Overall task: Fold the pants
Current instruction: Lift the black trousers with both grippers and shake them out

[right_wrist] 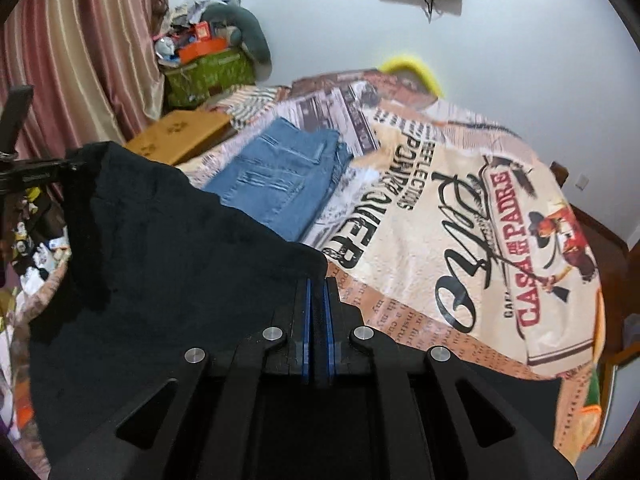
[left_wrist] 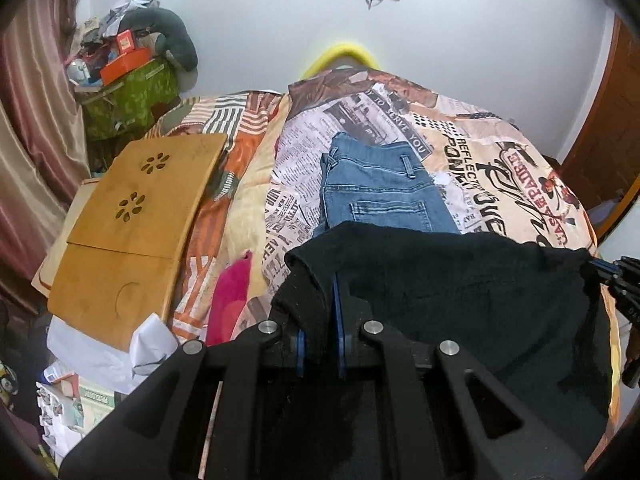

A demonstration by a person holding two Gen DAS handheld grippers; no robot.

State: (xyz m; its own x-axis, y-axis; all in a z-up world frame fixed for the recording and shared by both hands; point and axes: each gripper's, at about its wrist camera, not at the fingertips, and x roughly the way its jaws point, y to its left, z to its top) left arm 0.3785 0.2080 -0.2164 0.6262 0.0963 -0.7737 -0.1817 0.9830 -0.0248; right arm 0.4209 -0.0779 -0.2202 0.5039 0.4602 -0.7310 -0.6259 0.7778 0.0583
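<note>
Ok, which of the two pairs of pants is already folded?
The blue jeans, lying folded flat on the bedspread. The black pants hang unfolded, stretched between the left tongs and right tongs.

We see a bed (left_wrist: 520, 184) covered by a printed newspaper-collage spread (right_wrist: 440, 220). Folded blue jeans (left_wrist: 380, 192) lie flat on it. Left of the jeans, a wooden lap tray (left_wrist: 132, 220) rests on a striped orange blanket (left_wrist: 244, 128), with a pink cloth (left_wrist: 230, 300) nearer than the jeans on that side. Black pants (left_wrist: 460, 280) hang over the near edge, in front of the jeans.
</note>
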